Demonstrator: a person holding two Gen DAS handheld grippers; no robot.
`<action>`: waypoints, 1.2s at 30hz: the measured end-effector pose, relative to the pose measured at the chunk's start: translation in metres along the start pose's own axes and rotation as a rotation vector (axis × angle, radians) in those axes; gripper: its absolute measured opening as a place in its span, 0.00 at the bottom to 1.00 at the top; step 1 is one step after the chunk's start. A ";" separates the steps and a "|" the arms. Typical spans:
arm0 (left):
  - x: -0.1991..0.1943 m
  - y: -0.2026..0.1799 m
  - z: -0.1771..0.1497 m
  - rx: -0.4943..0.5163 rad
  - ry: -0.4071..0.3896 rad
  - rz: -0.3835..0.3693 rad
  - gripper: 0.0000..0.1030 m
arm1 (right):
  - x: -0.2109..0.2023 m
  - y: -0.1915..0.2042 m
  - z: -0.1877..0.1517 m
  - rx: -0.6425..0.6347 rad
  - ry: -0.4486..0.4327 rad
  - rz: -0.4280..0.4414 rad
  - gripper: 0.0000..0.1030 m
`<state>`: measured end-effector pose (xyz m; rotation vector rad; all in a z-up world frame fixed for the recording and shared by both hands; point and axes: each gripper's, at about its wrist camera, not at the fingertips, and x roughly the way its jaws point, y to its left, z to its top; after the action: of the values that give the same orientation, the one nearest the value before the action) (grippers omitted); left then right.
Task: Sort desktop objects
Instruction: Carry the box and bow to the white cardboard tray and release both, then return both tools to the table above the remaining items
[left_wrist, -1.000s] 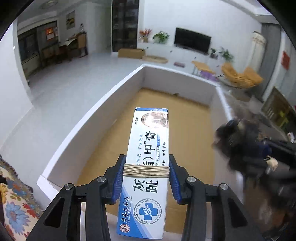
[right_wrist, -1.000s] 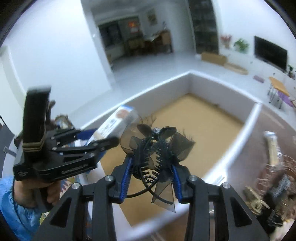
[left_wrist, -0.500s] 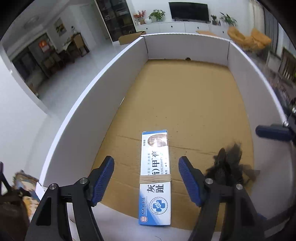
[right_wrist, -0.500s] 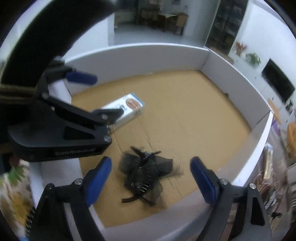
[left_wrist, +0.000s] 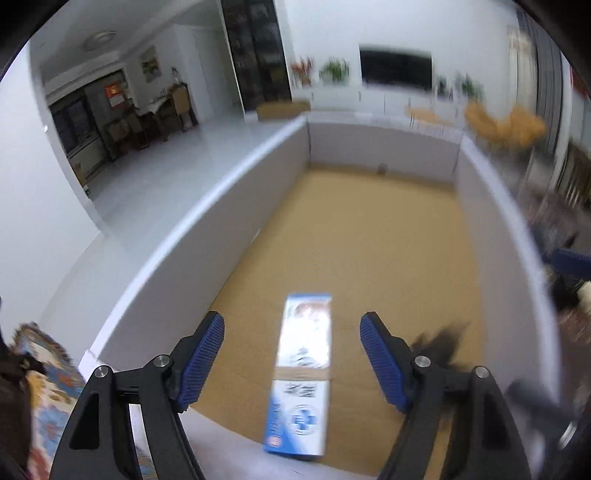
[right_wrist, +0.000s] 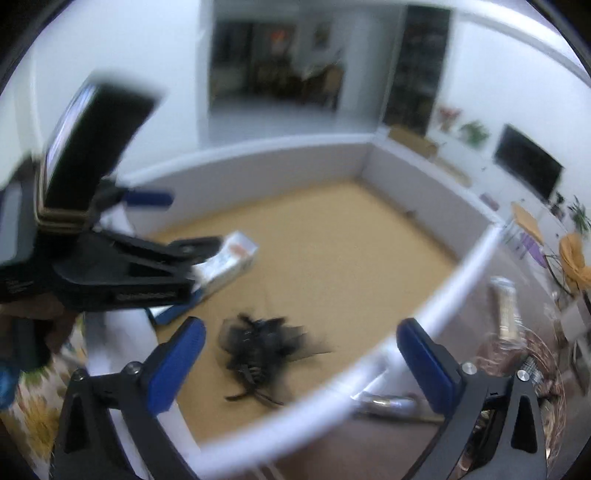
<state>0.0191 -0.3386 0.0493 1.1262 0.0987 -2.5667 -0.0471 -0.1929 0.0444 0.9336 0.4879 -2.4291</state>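
A long blue-and-white ointment box (left_wrist: 303, 373) with a rubber band around it lies on the cardboard floor of a white-walled box (left_wrist: 236, 184), near its front wall. My left gripper (left_wrist: 291, 347) is open and empty above it. A black mesh hair clip (right_wrist: 264, 350) lies on the same floor beside the ointment box (right_wrist: 231, 264). My right gripper (right_wrist: 301, 360) is open and empty above the clip. The clip shows at the right in the left wrist view (left_wrist: 441, 343). The left gripper's body (right_wrist: 122, 266) shows at the left in the right wrist view.
A patterned cloth (left_wrist: 48, 391) lies left of the white-walled box (right_wrist: 436, 288). On the dark table to its right lie a silvery tube (right_wrist: 506, 306), a wire basket (right_wrist: 532, 365) with clutter and other small items. The living room lies behind.
Both grippers opened and dropped their loads: the ointment box and the hair clip now lie on the box floor. Both grippers have since lifted and drawn back.
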 end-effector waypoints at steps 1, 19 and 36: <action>-0.014 -0.002 0.000 -0.009 -0.033 -0.021 0.77 | -0.015 -0.016 -0.007 0.031 -0.028 -0.019 1.00; -0.070 -0.261 -0.082 0.478 -0.001 -0.365 1.00 | -0.138 -0.239 -0.295 0.494 0.251 -0.344 1.00; 0.061 -0.301 -0.020 0.466 0.181 -0.297 1.00 | -0.123 -0.240 -0.293 0.508 0.227 -0.327 1.00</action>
<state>-0.1050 -0.0683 -0.0297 1.6170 -0.3315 -2.8257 0.0516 0.1836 -0.0399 1.4466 0.0933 -2.8240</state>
